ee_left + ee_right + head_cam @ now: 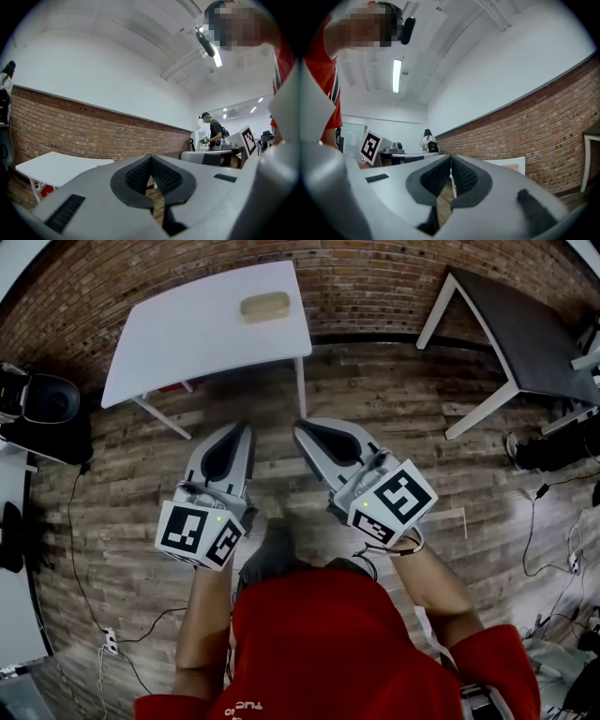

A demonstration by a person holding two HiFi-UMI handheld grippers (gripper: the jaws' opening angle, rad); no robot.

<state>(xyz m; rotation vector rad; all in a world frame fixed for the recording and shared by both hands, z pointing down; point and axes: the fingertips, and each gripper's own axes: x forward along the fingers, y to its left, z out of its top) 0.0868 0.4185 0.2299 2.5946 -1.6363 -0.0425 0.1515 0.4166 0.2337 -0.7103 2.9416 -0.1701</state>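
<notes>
left claw [238, 428], right claw [302, 428]: jaws together

White table [178, 348], tan block [265, 307], red-brick wall [375, 277], grey left gripper [242, 428] and right gripper [300, 430].

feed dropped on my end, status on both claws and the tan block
Left claw shut, empty. Right claw shut, empty. Tan block on white table, ahead, untouched. Wood floor between claws and table.

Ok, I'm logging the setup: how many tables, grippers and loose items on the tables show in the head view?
Tables: 2 (white table, dark table)
Grippers: 2 (left gripper, right gripper, both with fingers together)
Items on tables: 1 (tan block on the white table)
Total: 5
</notes>
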